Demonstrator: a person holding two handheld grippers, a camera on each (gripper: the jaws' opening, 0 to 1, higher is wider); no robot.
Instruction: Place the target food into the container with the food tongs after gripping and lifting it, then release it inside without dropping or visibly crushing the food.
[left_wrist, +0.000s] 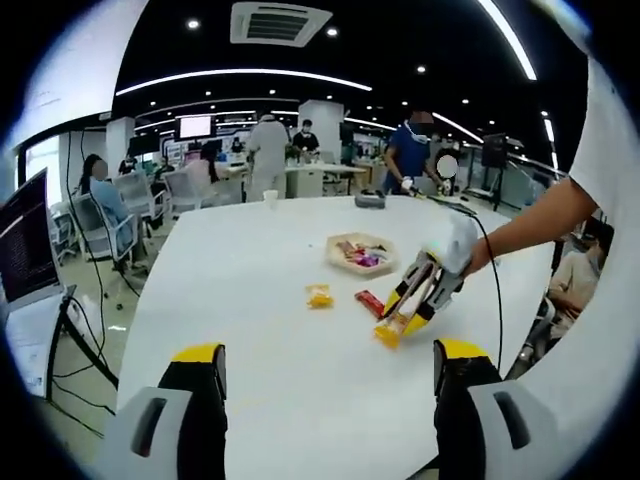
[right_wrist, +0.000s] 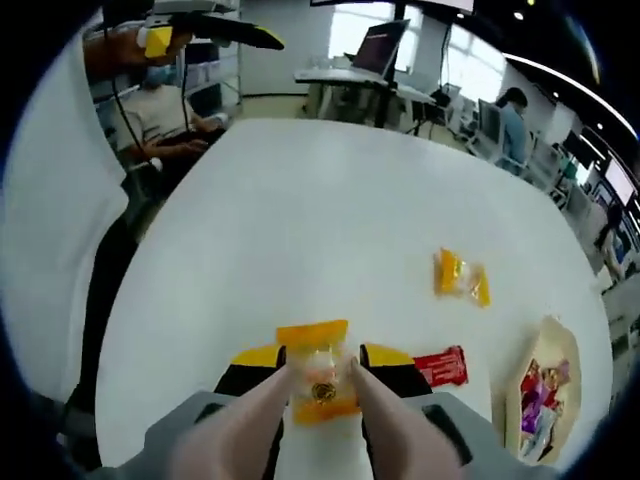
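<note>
Now right gripper (right_wrist: 322, 372) clamped on yellow candy packet (right_wrist: 318, 383) via tongs (right_wrist: 262, 418); left gripper (left_wrist: 328, 362) jaws apart.

Bare white table (right_wrist: 300, 220) lies ahead; red packet (right_wrist: 441, 366) sits just before the tray (right_wrist: 541, 395)

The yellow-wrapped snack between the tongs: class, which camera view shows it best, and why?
The right gripper view: the yellow-wrapped snack sits close and centred between the tongs. In the left gripper view it is a small yellow patch at the right gripper's tip.
</note>
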